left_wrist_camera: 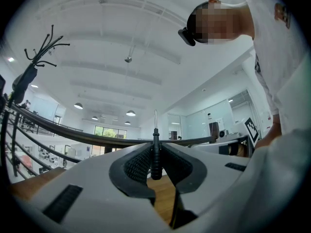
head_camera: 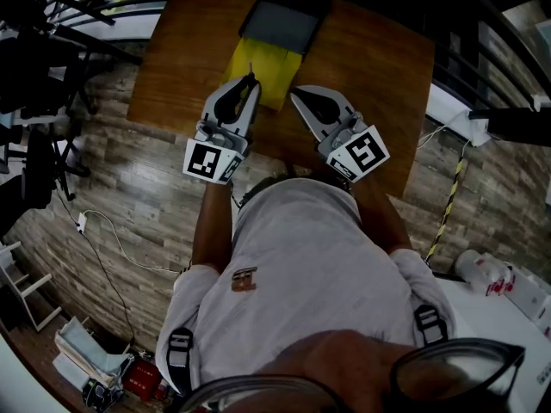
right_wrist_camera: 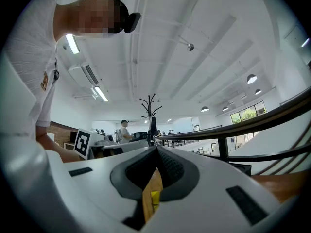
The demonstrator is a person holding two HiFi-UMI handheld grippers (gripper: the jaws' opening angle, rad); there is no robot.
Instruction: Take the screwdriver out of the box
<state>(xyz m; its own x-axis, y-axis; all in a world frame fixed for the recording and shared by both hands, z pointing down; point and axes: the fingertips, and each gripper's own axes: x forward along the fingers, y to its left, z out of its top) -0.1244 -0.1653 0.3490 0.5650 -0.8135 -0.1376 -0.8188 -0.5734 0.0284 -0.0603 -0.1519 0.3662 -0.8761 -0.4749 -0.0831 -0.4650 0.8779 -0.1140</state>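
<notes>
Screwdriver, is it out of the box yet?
Nearly done. The left gripper is shut on the screwdriver, which stands upright between its jaws, seemingly lifted out of the yellow box. The right gripper is shut and empty. Left: probably carrying it away from the box.

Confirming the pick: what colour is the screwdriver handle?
Black; the screwdriver shows best in left gripper view.
</notes>
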